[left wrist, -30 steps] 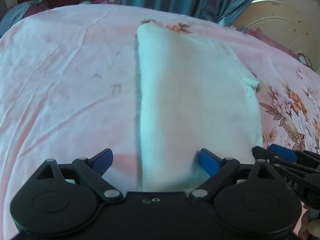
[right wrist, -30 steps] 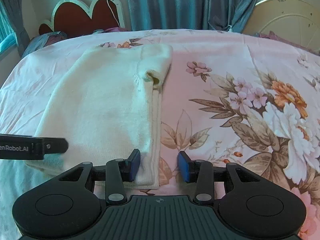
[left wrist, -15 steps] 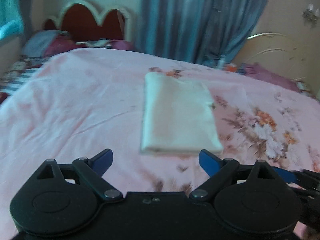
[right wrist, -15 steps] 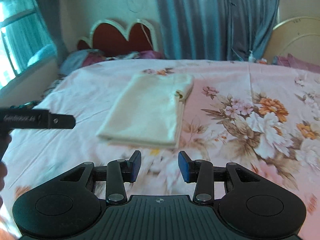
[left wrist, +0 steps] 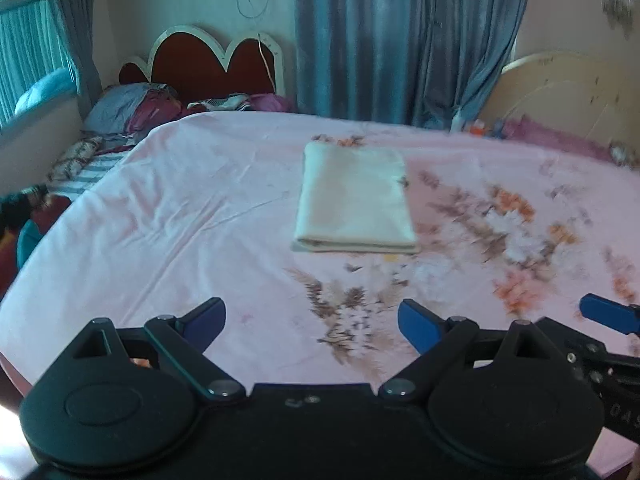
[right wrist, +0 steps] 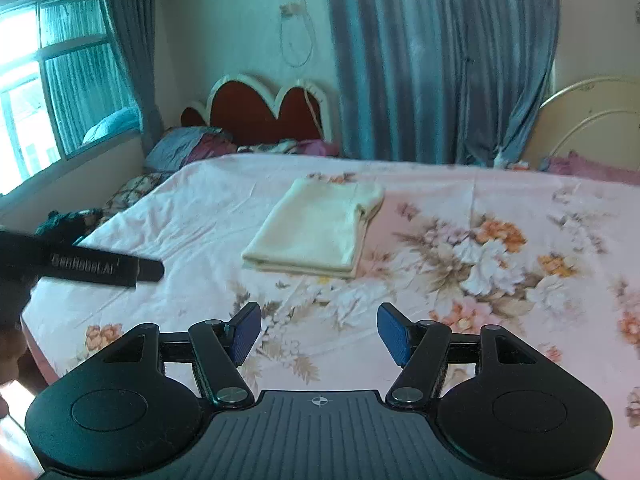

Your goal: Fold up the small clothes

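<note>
Folded cream garment (left wrist: 354,200) sitting on the pink flowered bed (left wrist: 180,220), both sets of tongs empty and well back from it.

Left tongs (left wrist: 312,320) stand wide apart with nothing between them; right tongs (right wrist: 318,334) are opening, also empty. The cloth looks like a tidy rectangle, long axis running away from the cameras toward the heart-shaped headboard (right wrist: 264,110), thick folded edge nearest. Looks basically done. If another fold is wanted, probably best to pinch both near corners evenly and carry them straight along that long axis so the layers don't skew.
</note>
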Demonstrator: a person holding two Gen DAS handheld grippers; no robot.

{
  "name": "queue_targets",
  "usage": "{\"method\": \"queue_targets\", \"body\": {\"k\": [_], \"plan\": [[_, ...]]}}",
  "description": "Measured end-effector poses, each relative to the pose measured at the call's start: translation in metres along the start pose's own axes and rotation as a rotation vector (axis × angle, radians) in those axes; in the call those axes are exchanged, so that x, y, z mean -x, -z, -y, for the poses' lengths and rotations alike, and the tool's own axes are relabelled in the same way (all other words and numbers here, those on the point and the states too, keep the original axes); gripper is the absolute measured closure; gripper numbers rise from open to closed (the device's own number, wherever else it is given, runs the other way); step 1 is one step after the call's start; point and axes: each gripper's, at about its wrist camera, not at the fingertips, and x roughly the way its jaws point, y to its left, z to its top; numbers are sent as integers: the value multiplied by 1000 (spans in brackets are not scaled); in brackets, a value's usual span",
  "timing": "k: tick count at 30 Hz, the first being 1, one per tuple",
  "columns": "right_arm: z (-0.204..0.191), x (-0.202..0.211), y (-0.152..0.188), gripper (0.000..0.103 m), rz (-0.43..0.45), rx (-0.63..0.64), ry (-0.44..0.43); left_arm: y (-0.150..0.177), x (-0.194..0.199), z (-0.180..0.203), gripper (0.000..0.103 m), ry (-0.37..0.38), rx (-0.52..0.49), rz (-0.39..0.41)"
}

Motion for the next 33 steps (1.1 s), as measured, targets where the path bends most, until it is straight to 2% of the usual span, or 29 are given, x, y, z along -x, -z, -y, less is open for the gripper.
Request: {"method": "queue_targets", "body": {"k": [1,2,3,6,13,33], "plan": [[-2,7,-3,26,16,-5,12,3,6,-2,10,-2,17,25],[-5,13,-6,13,38,-8,26,5,12,-3,10,-7,32,45],[-9,21,-8,6,64,-1,42,7,16,-3,10,-10,39,54],[-16,36,-13,1,101,12,71,9,23,-2,10,-18,23,50],[-17,43,-19,1,116,-38,166,14,39,-2,10,-23,2,57],[-20,47,-16,1,107,-45,143,18,42,-10,10,-39,8,54]]}}
